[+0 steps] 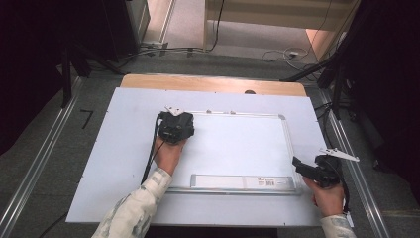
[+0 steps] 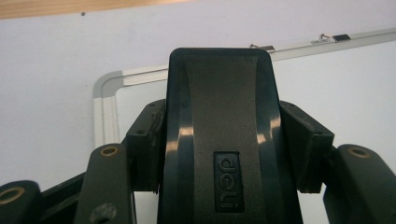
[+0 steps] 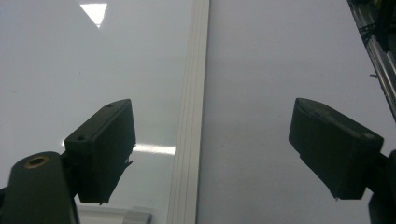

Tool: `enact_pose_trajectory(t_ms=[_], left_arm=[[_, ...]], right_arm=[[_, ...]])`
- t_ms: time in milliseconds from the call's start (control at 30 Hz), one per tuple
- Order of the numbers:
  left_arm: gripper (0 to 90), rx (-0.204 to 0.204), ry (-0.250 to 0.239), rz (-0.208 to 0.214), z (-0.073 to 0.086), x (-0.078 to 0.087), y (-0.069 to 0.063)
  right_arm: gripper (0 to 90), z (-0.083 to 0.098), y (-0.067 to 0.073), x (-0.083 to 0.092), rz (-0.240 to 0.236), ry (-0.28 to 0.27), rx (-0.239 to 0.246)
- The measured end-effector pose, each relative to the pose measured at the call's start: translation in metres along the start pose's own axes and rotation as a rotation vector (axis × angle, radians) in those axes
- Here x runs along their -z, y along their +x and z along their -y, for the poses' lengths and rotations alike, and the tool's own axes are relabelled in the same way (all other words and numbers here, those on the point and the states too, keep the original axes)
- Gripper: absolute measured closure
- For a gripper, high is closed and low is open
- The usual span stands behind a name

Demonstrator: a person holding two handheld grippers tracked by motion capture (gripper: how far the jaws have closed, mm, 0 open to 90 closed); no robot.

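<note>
Our left gripper clamps the black eraser flat above the whiteboard's far-left corner, ready for wiping. Right gripper gapes empty over the board's right frame.

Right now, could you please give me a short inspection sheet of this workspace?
Surface: pale table top, wooden strip along its far edge.
Job's things: whiteboard lies flat; black Deli eraser over its far left corner.
Clutter: nothing seen.
Grippers: left gripper shut on the eraser; right gripper at the whiteboard's right edge, jaws open, nothing between them.
Cables: black cable trails from the left gripper; more on the floor.
Surroundings: grey floor, metal rails, dark stands.
</note>
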State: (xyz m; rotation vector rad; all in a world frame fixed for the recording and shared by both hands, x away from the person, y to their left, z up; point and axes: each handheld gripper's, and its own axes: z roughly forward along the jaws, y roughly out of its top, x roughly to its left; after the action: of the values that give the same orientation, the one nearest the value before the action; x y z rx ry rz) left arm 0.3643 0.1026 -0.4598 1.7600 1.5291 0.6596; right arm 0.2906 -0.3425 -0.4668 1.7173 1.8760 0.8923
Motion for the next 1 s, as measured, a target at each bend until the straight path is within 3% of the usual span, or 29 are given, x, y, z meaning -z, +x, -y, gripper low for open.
enact_pose_trajectory(t_ms=[433,600,1000], left_arm=[[40.9,0.048,-0.022,-0.032,-0.002,0.006,0.013],[40.9,0.083,-0.03,-0.041,-0.005,0.006,0.018],[40.9,0.13,0.0,-0.125,-0.012,-0.012,0.024]], right_arm=[[13.4,0.0,0.0,0.001,0.002,-0.002,0.001],[13.4,0.0,-0.001,0.001,0.001,-0.003,-0.001],[13.4,-0.001,0.0,-0.001,-0.006,-0.004,0.002]])
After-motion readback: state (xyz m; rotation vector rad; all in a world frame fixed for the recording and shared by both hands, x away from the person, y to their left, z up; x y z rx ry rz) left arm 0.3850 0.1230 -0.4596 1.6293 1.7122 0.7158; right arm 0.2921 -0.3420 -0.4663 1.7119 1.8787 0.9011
